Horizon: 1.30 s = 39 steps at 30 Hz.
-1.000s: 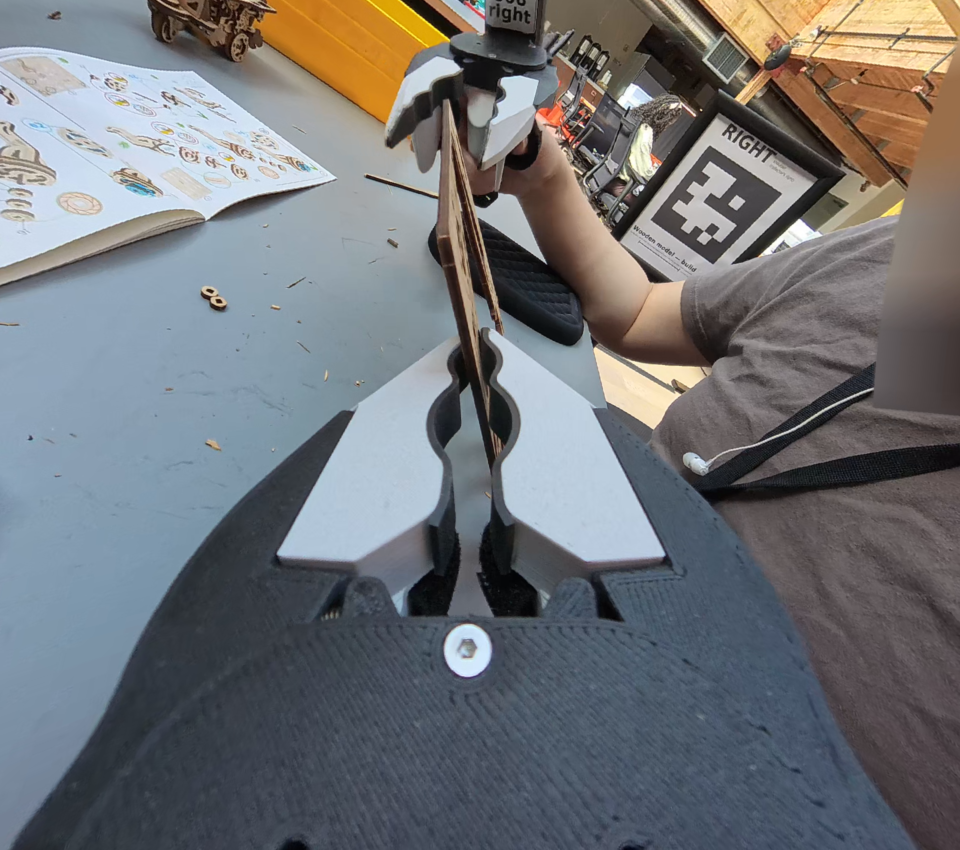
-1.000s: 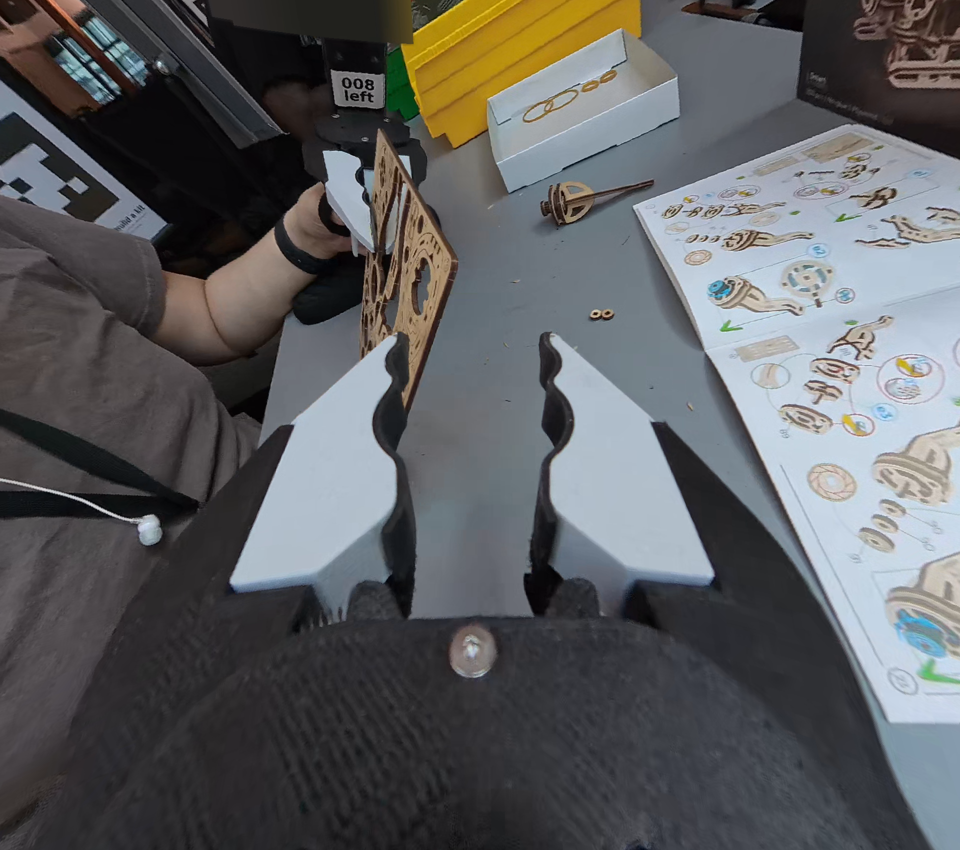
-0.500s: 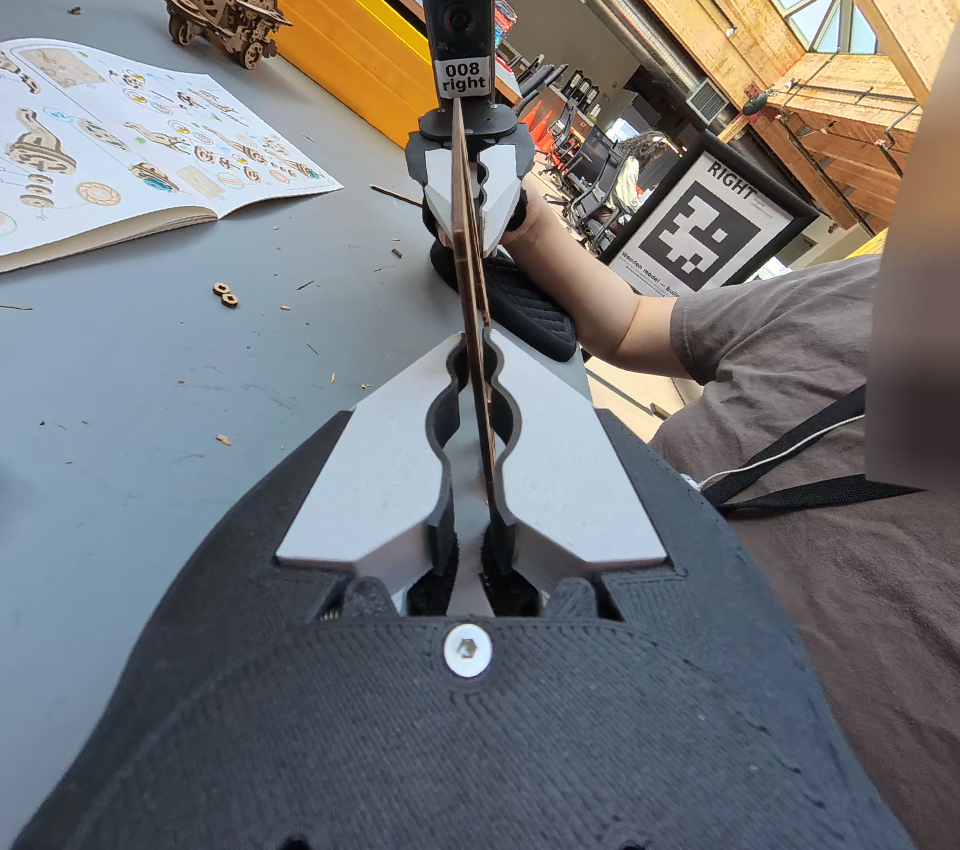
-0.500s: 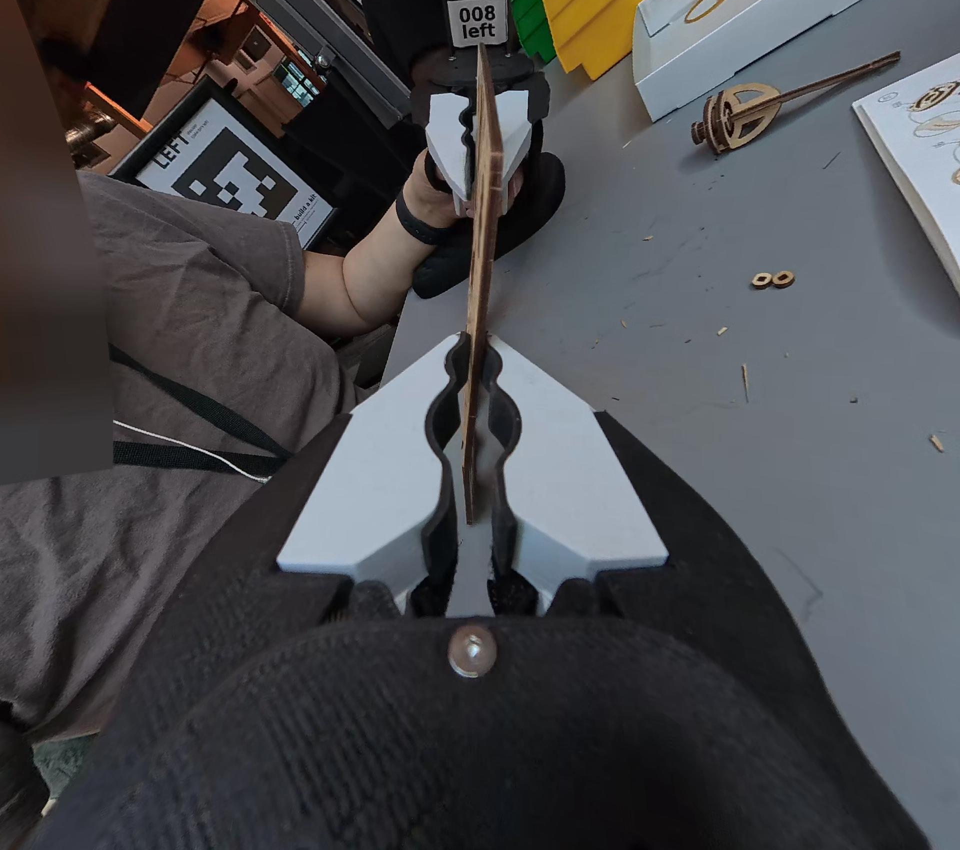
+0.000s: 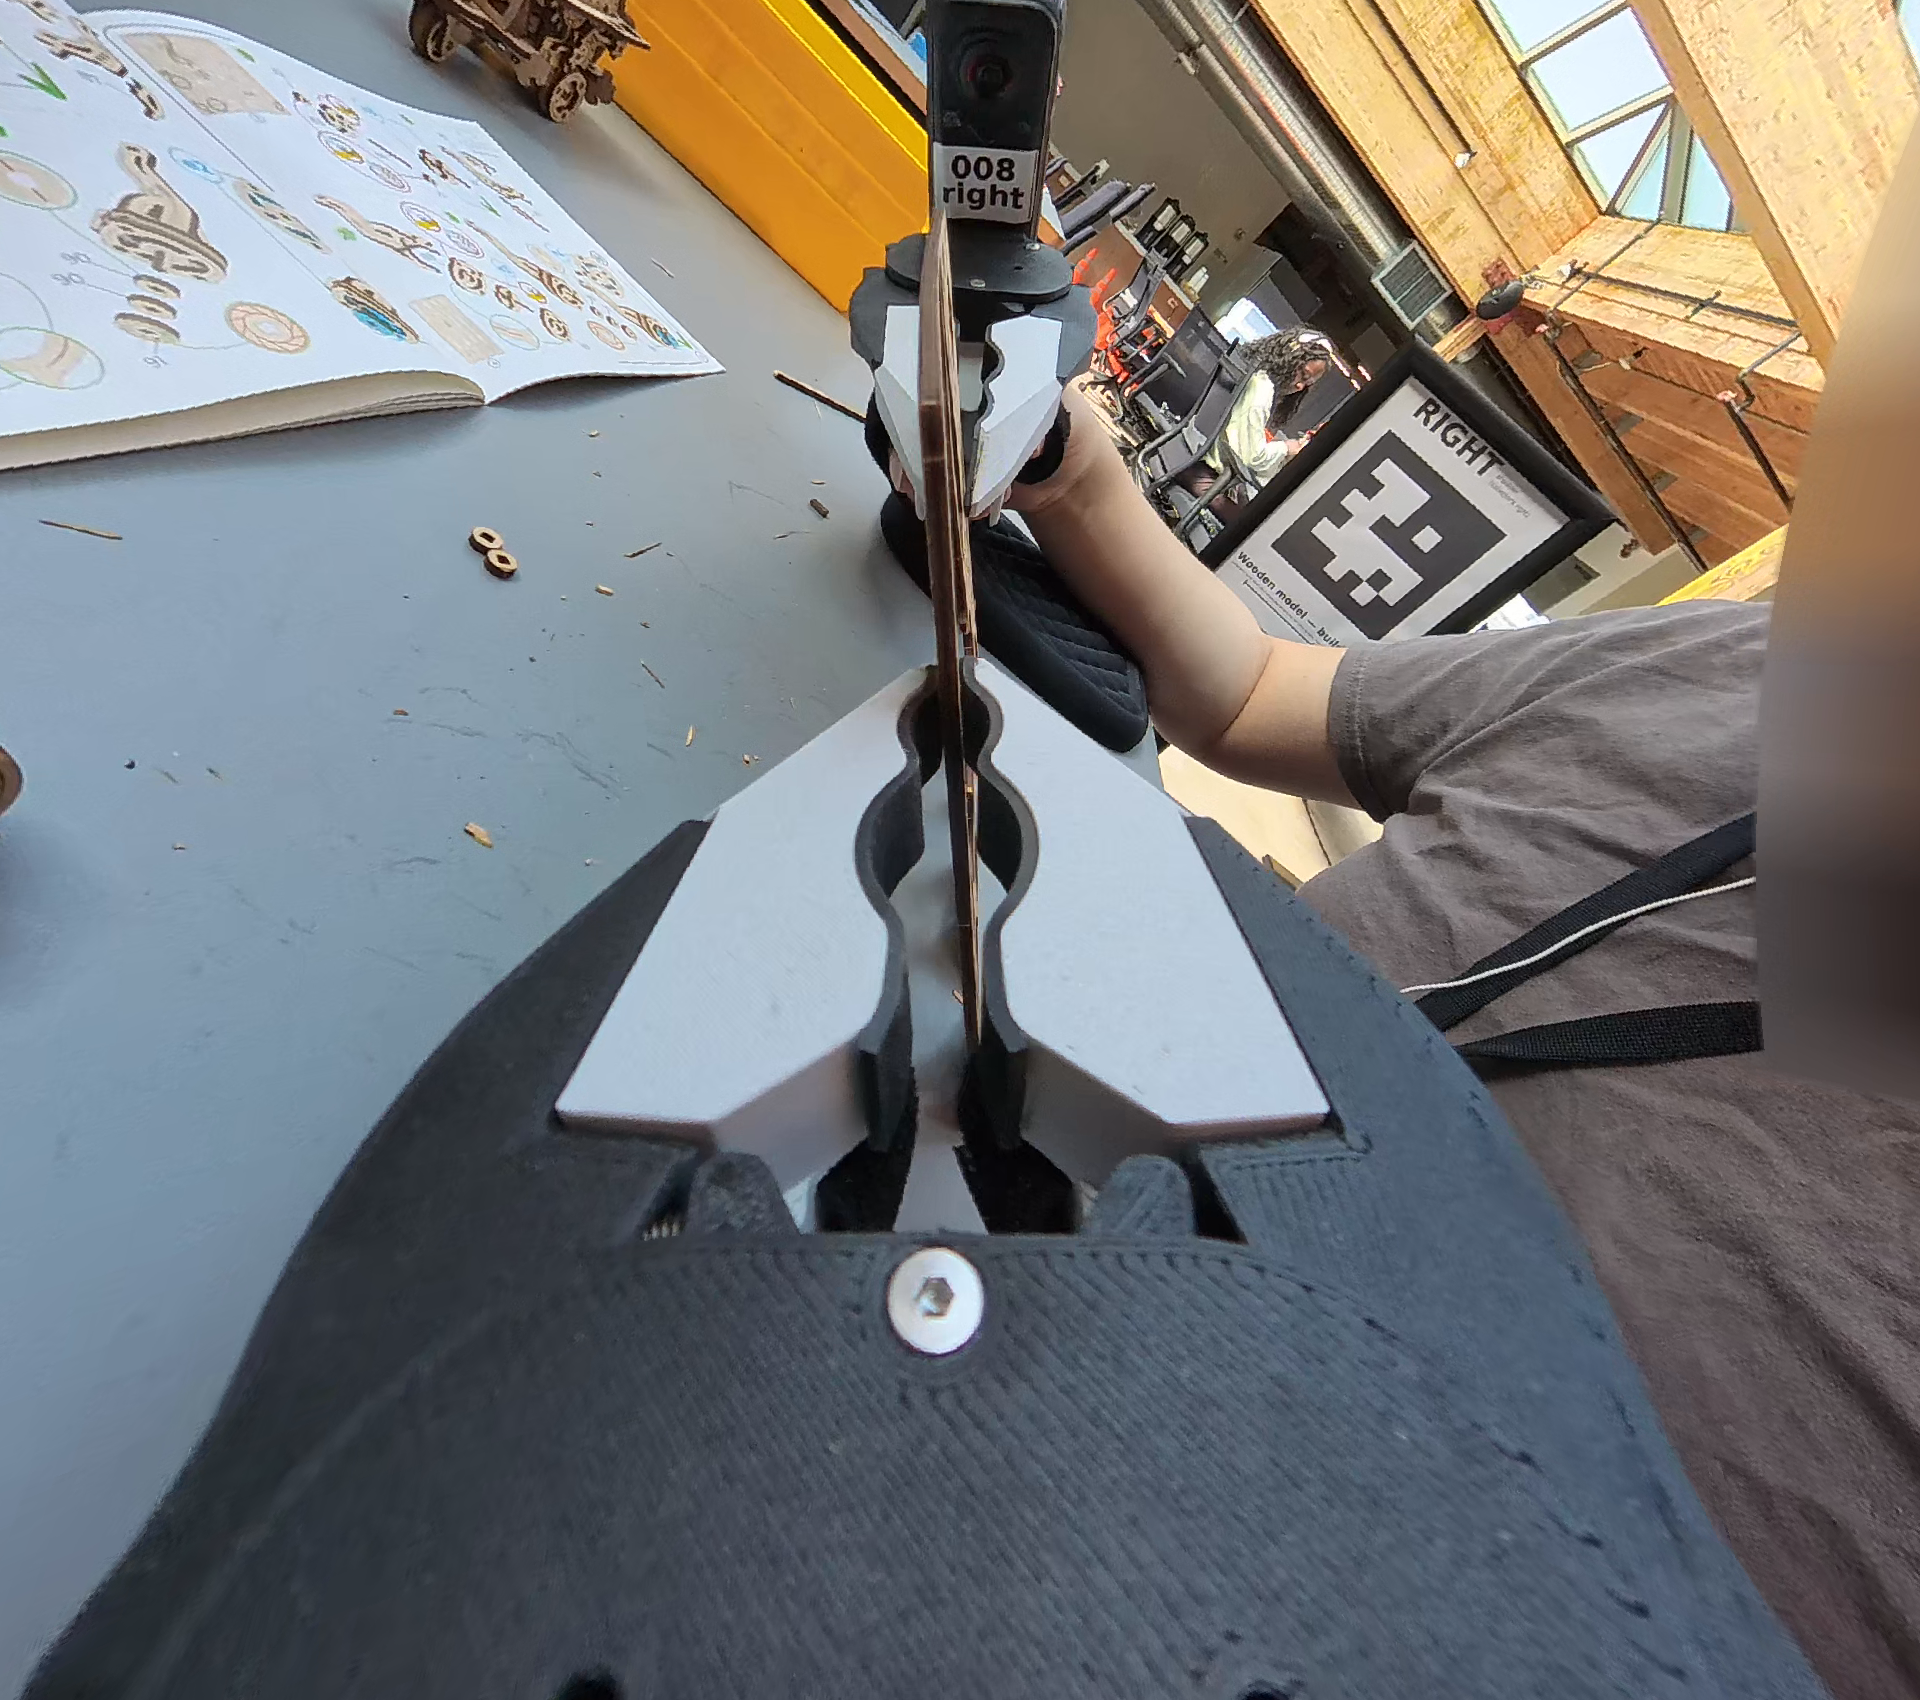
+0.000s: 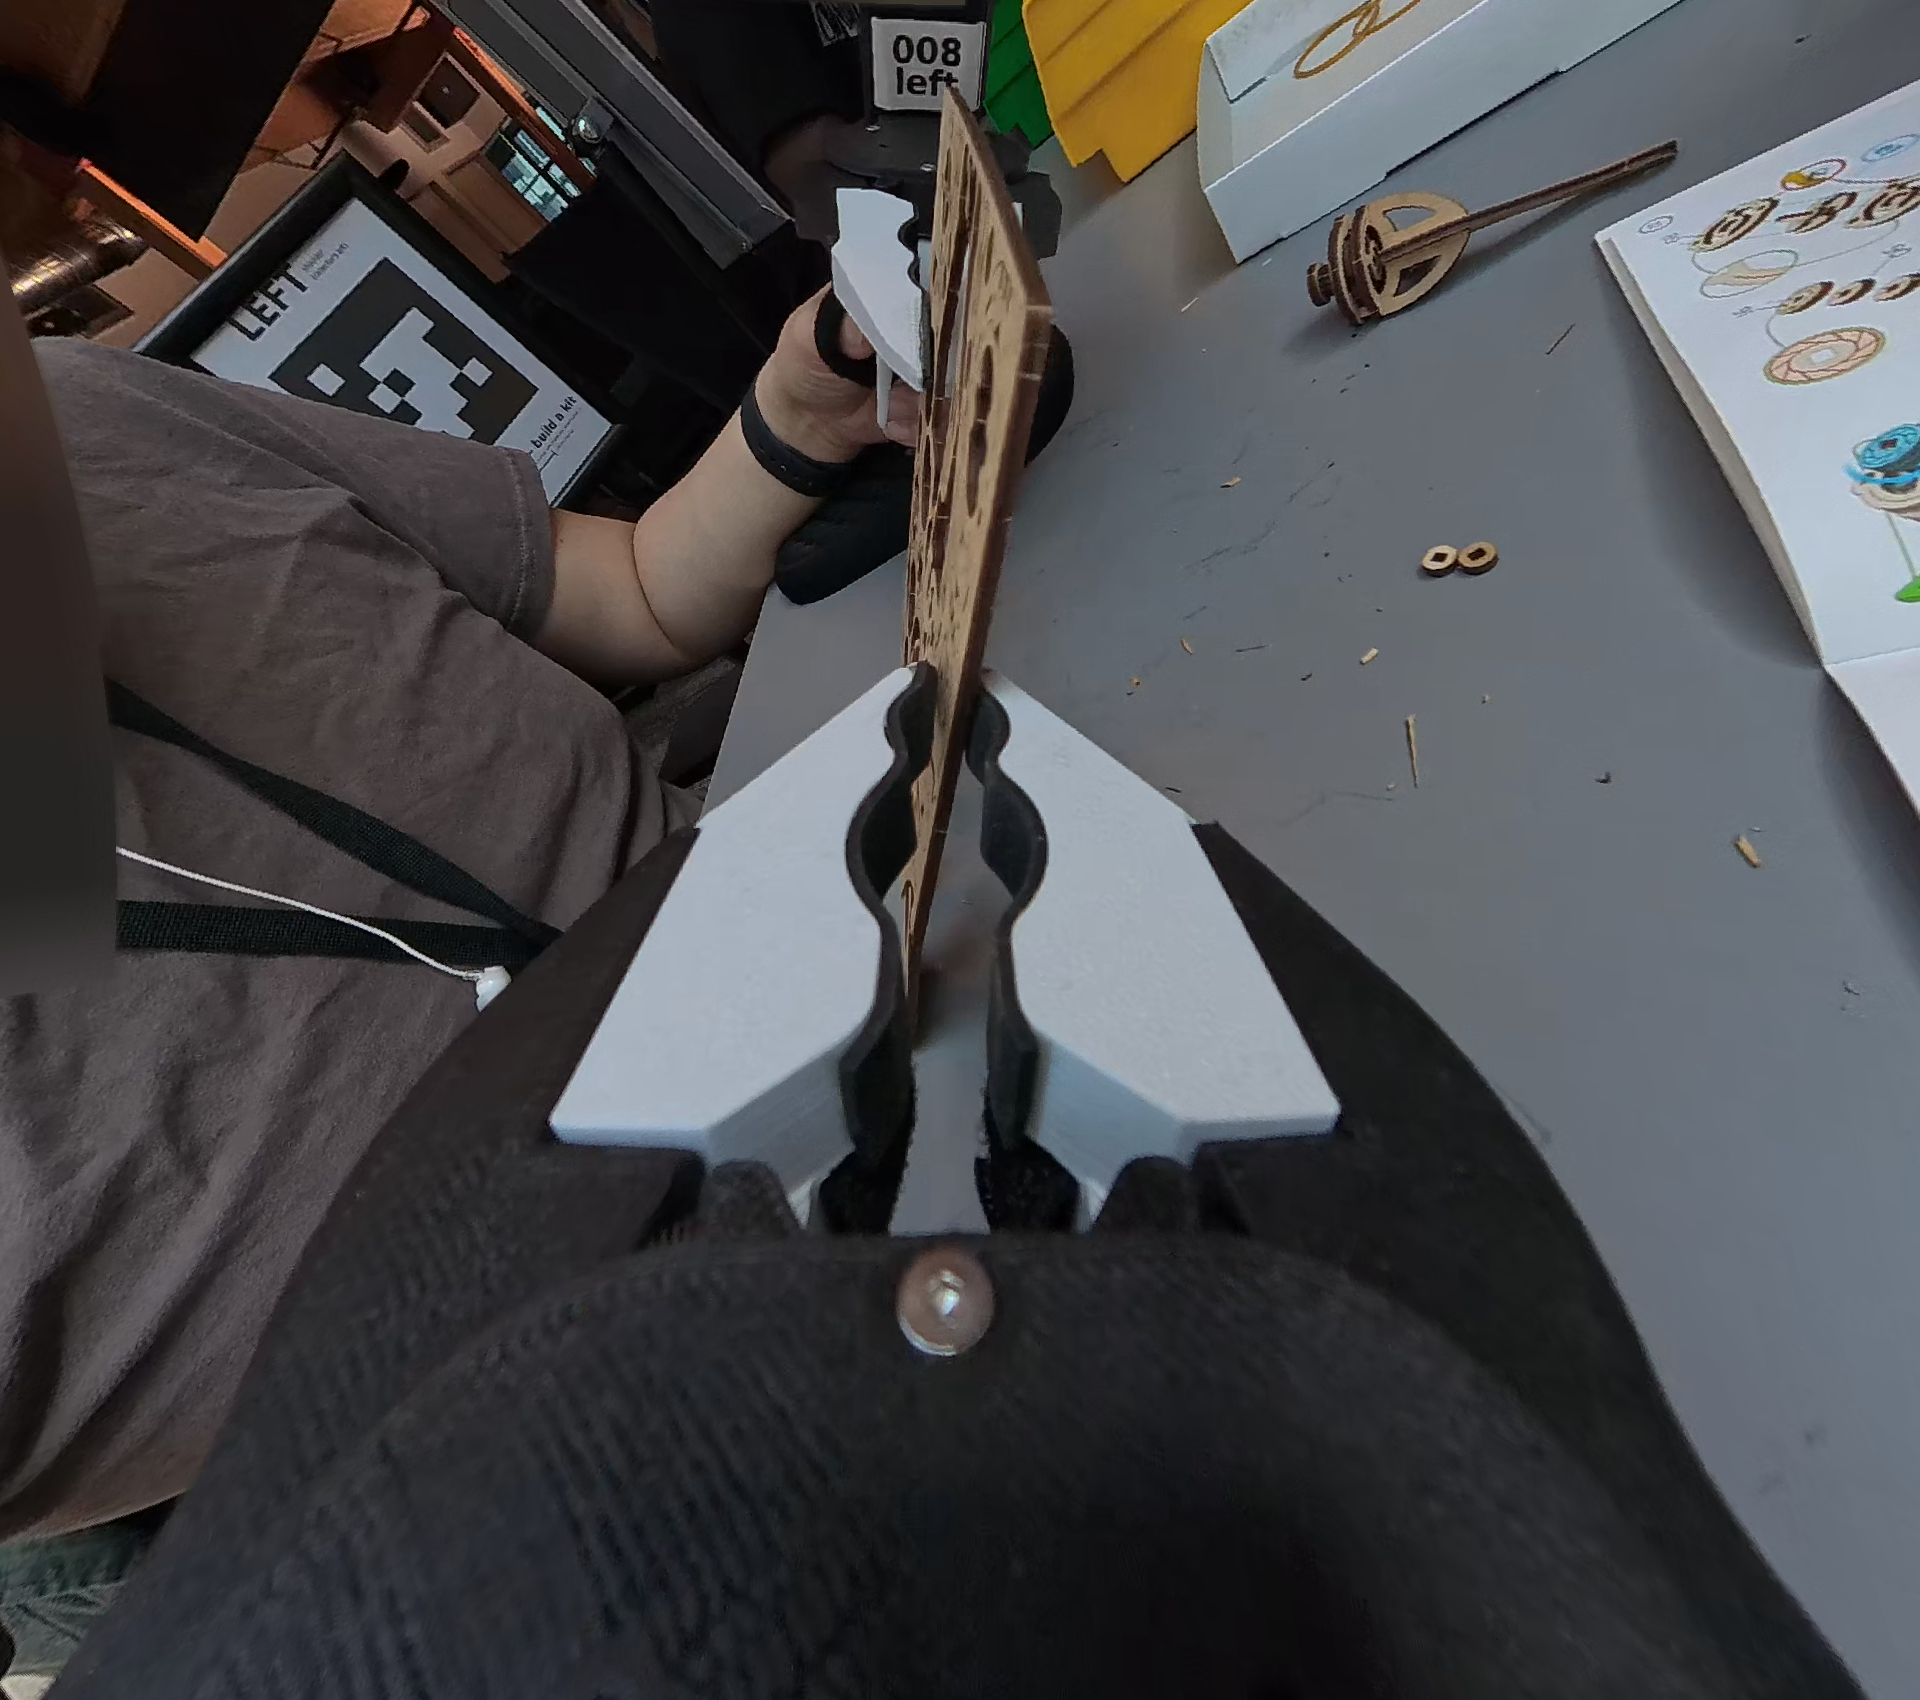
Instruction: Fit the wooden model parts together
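I have the thin laser-cut plywood parts sheet (image 6: 971, 445) held on edge above the grey table (image 6: 1299, 611), my right gripper (image 6: 948, 694) clamped on its near end and my left gripper (image 5: 948, 682) clamped on the opposite end. Beyond the sheet lie two small wooden rings (image 6: 1460, 557) and the open instruction booklet (image 5: 260, 248).

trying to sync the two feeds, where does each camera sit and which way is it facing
Left wrist view: sits on the left gripper, looking along its fingers across the grey table at the right gripper; the person's right forearm and shirt show.
Right wrist view: sits on the right gripper, facing back at the left gripper; the left hand and shirt show.
Shared: the wooden parts sheet clamped by both grippers, the instruction booklet, two small wooden rings.
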Motion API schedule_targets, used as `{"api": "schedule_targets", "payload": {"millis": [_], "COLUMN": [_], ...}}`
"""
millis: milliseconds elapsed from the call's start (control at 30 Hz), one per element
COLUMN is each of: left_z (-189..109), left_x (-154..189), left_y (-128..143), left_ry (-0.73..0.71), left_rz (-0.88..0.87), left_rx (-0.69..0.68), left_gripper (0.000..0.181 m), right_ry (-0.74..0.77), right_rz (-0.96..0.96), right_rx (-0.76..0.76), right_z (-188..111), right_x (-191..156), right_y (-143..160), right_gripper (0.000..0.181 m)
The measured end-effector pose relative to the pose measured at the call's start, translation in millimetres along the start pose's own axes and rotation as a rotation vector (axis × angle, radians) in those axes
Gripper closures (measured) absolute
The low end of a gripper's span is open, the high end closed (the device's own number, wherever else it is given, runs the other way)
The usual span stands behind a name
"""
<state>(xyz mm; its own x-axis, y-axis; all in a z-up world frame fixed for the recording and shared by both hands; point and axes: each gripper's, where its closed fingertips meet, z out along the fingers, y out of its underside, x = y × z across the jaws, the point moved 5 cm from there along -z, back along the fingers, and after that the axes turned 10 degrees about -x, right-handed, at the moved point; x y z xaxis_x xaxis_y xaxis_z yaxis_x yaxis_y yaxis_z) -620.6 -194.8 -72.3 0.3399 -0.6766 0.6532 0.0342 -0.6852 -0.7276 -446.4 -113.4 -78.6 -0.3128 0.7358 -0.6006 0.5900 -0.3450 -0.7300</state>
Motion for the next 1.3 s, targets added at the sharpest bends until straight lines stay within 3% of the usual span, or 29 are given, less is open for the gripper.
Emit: {"api": "schedule_targets", "payload": {"millis": [267,433,533,600,667,767,933,1033,1100,1200,1300], "left_z": [-3,5,-2,-15,-35,-46,4,10,21,46,68], "left_x": [-2,1,0,-2,-4,23,63,74,72,67,67], "left_y": [0,6,-1,-10,-20,-30,-34,-71,-92,-115,-120], "left_ry": [0.046,0.068,0.039,-0.043,-0.212,-0.368,-0.348,-0.388,-0.405,-0.305,-0.173], "left_rz": [-0.067,-0.071,-0.051,-0.006,0.089,0.244,0.331,0.393,0.425,0.347,0.199], "left_rx": [0.021,-0.046,0.017,0.091,0.188,0.281,0.052,-0.062,-0.234,-0.443,-0.624], "left_gripper": [0.172,0.172,0.166,0.162,0.157,0.154,0.161,0.135,0.113,0.106,0.111], "right_ry": [0.01,0.012,0.013,0.016,0.027,0.028,-0.006,-0.017,-0.037,-0.067,-0.096], "right_rz": [-0.022,-0.043,-0.036,-0.034,-0.031,-0.06,-0.149,-0.176,-0.216,-0.268,-0.28], "right_rx": [0.003,0.004,0.021,0.031,0.044,0.072,0.032,-0.033,-0.087,-0.21,-0.287], "right_z": [-1,-1,-3,-5,-9,-16,-28,-34,-34,-29,-22], "right_x": [1,0,0,2,5,5,-4,-9,-16,-24,-31], "right_y": [0,0,-2,-2,-2,-4,-5,-12,-18,-27,-43], "right_gripper": [0.177,0.177,0.178,0.178,0.178,0.178,0.179,0.18,0.18,0.18,0.179]}}
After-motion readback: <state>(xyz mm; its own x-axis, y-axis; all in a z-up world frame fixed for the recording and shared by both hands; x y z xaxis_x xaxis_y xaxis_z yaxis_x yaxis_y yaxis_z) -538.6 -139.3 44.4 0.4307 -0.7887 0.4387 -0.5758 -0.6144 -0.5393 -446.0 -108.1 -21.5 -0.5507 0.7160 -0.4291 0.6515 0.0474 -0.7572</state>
